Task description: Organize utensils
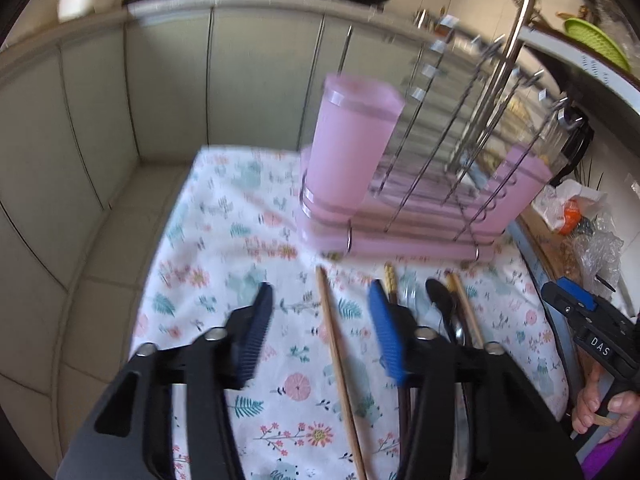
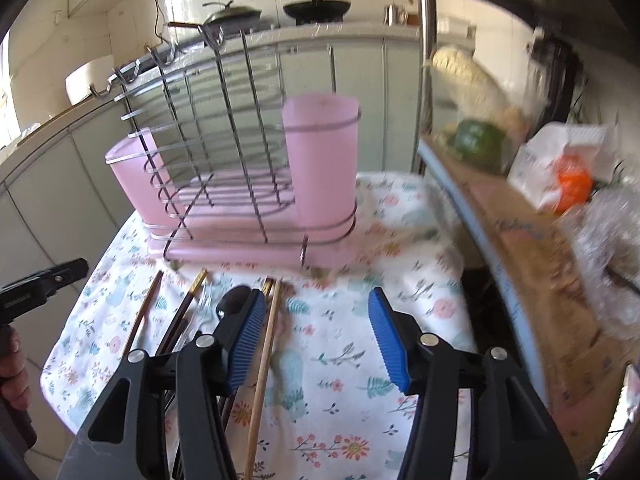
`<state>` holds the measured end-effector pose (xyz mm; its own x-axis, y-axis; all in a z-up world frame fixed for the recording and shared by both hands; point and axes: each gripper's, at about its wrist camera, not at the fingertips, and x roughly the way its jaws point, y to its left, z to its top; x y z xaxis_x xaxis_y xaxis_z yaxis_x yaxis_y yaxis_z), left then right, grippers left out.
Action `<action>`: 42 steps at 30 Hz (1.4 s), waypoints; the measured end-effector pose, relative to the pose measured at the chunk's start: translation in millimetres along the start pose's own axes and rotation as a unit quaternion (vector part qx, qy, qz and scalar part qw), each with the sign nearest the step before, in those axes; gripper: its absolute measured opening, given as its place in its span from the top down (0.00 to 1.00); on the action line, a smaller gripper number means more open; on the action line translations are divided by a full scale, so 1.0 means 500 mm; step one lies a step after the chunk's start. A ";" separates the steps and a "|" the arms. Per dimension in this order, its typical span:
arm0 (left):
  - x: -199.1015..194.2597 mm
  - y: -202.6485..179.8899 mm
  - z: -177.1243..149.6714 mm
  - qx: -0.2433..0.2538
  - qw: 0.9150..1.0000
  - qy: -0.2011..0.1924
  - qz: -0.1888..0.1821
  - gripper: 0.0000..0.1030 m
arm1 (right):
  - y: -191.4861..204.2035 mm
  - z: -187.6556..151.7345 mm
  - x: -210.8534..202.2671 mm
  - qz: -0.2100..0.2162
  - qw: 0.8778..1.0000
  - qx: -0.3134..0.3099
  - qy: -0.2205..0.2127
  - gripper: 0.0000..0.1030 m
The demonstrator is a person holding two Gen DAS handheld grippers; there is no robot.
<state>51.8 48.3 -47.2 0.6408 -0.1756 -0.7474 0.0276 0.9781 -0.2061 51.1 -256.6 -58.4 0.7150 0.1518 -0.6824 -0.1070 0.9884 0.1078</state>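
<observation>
A pink dish rack (image 1: 404, 236) with wire dividers and two pink utensil cups (image 1: 352, 148) (image 2: 320, 160) stands on a floral cloth (image 1: 224, 248). In front of it lie wooden chopsticks (image 1: 338, 360) (image 2: 264, 368), dark chopsticks (image 2: 182, 316), a black spoon (image 1: 442, 300) (image 2: 232, 300) and a clear utensil. My left gripper (image 1: 320, 312) is open above the cloth, one light chopstick between its fingers. My right gripper (image 2: 318, 320) is open, a light chopstick just inside its left finger (image 2: 244, 344). The right gripper also shows in the left wrist view (image 1: 576, 300).
A wooden shelf (image 2: 520, 232) with plastic bags, an orange packet (image 2: 572, 180) and a green vegetable (image 2: 478, 144) runs along the right. Kitchen cabinets and a counter with pans (image 2: 316, 6) lie behind. Tiled floor (image 1: 100, 240) lies left of the table edge.
</observation>
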 end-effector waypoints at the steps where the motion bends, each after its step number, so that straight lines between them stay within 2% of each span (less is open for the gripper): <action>1: 0.013 0.006 0.001 -0.004 1.000 0.017 -0.005 0.61 | -0.003 -0.001 0.008 0.007 1.000 0.003 0.009 0.52; 4: 0.052 0.014 0.005 -0.016 0.998 0.063 -0.025 0.69 | -0.009 -0.003 0.025 0.027 0.999 0.016 0.033 0.61; 9: 0.113 0.016 0.015 -0.036 0.990 0.124 -0.049 0.75 | -0.030 -0.005 0.056 0.076 0.993 0.053 0.077 0.62; 13: 0.149 0.001 0.029 -0.024 0.989 0.143 -0.037 0.76 | -0.039 -0.005 0.079 0.103 0.986 0.077 0.103 0.63; 17: 0.185 -0.013 0.036 -0.015 0.986 0.166 -0.021 0.82 | -0.042 -0.002 0.097 0.120 0.980 0.098 0.127 0.74; 20: 0.204 -0.020 0.036 -0.006 0.985 0.172 -0.009 0.86 | -0.043 -0.002 0.109 0.126 0.977 0.108 0.137 0.74; 22: 0.206 -0.022 0.036 0.002 0.986 0.168 0.001 0.93 | -0.042 -0.002 0.113 0.125 0.976 0.108 0.139 0.74; 25: 0.202 -0.011 0.034 -0.005 0.986 0.165 -0.001 0.99 | -0.044 -0.002 0.121 0.125 0.975 0.110 0.143 0.74; 33: 0.156 0.019 0.029 -0.023 0.989 0.147 -0.021 1.00 | -0.036 -0.003 0.155 0.140 0.968 0.122 0.169 0.74; 39: 0.140 0.021 0.033 -0.039 0.988 0.144 -0.040 1.00 | -0.003 -0.006 0.200 0.099 0.972 0.101 0.186 0.75; 42: 0.136 0.039 0.040 -0.049 0.986 0.150 -0.049 0.99 | -0.003 -0.018 0.219 0.102 0.969 0.111 0.197 0.83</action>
<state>111.0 57.6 -89.4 0.3825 -0.3078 -0.8712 -0.0061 0.9420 -0.3356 123.5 -241.2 -139.8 0.3702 0.3762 -0.8494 -0.0348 0.9193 0.3920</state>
